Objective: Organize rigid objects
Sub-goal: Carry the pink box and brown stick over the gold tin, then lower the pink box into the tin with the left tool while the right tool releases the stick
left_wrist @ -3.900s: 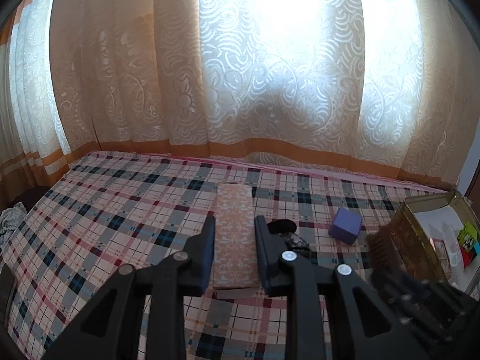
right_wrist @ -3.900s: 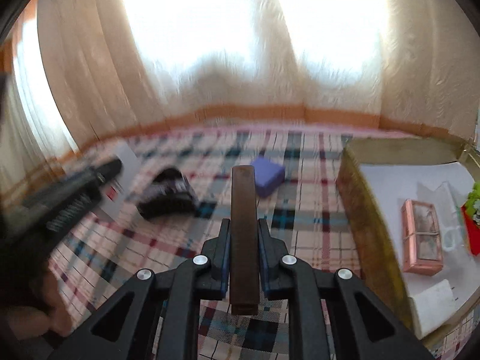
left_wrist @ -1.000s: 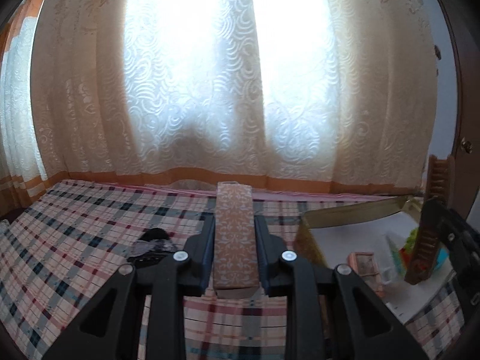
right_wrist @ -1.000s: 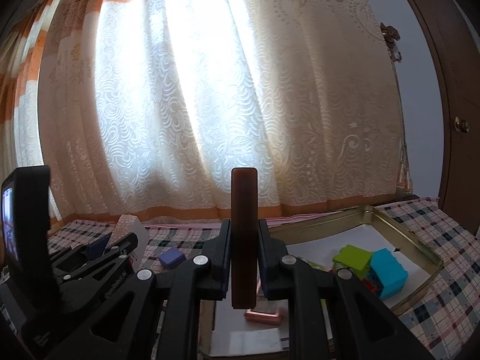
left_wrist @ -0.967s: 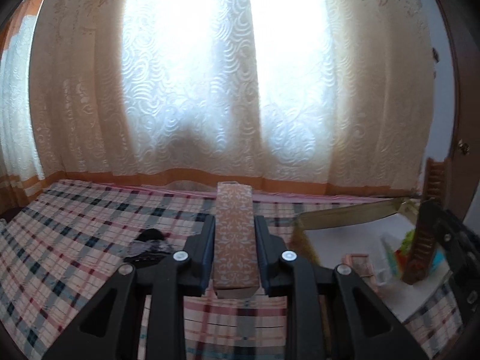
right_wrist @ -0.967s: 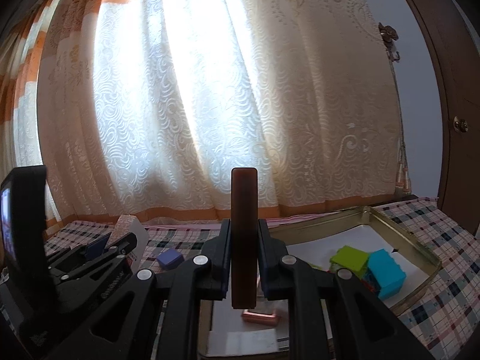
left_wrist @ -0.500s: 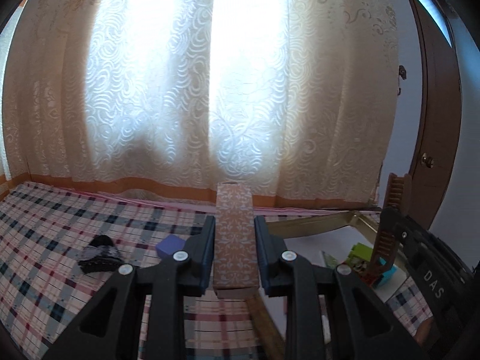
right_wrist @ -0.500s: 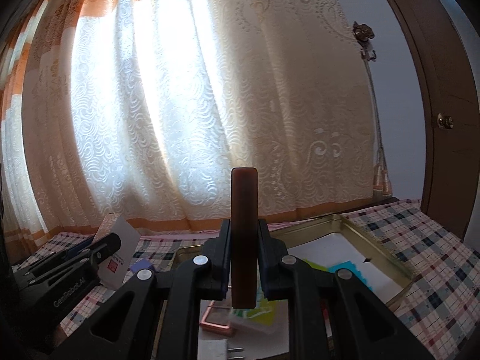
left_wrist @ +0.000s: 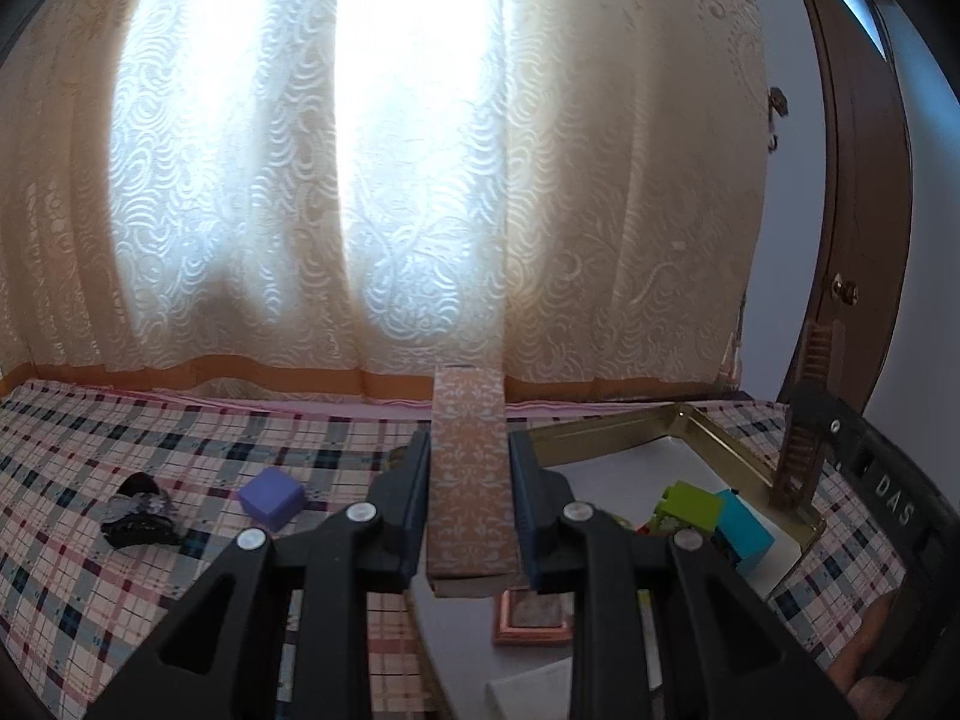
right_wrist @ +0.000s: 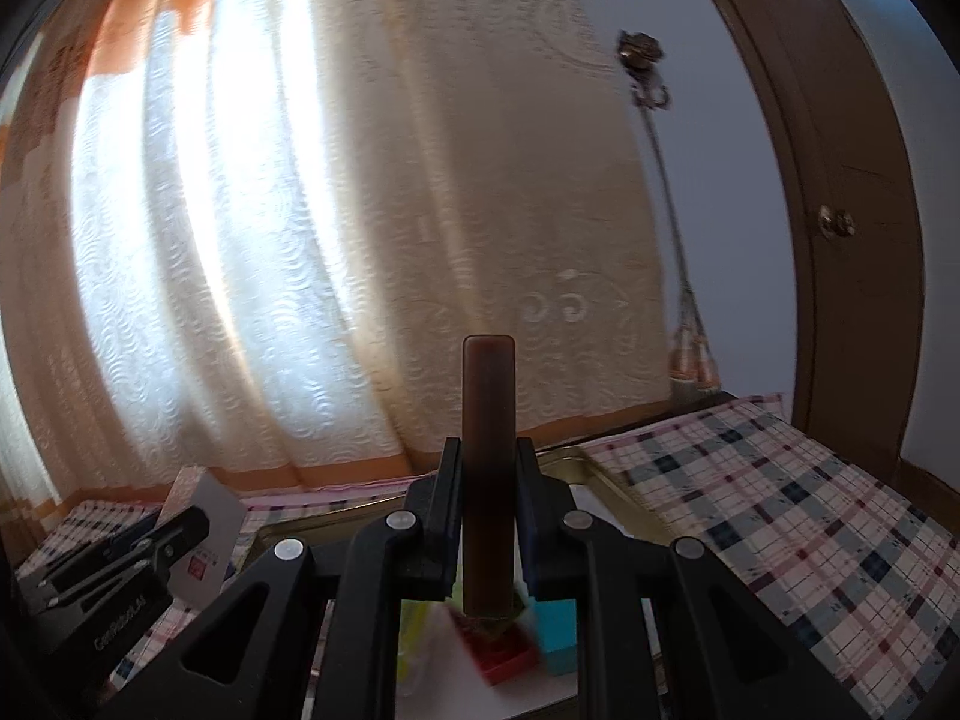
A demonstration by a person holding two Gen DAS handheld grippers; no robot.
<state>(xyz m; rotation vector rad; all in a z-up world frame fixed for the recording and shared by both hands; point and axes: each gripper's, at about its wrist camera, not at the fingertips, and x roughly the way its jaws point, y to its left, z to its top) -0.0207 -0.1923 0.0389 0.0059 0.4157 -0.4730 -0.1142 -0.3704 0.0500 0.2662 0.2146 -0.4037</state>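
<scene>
My left gripper (left_wrist: pixel 469 483) is shut on a long box with an orange floral pattern (left_wrist: pixel 470 468), held above the left edge of a gold metal tray (left_wrist: pixel 606 427). My right gripper (right_wrist: pixel 489 495) is shut on a brown comb (right_wrist: pixel 488 468), seen edge-on, held over the same tray (right_wrist: pixel 591 463). The comb also shows in the left wrist view (left_wrist: pixel 804 420) over the tray's far right corner. The tray holds a green block (left_wrist: pixel 690 504), a cyan block (left_wrist: pixel 744 531), a red block (right_wrist: pixel 504 651) and a copper-framed case (left_wrist: pixel 534 615).
A purple cube (left_wrist: pixel 271 498) and a black crumpled item (left_wrist: pixel 139 510) lie on the plaid cloth (left_wrist: pixel 90 456) left of the tray. Lace curtains hang behind. A brown door (right_wrist: pixel 852 240) stands at the right.
Both grippers have moved right with their objects and now hang over the tray. The right wrist view has swung toward the door, and the blocks sit closer below it.
</scene>
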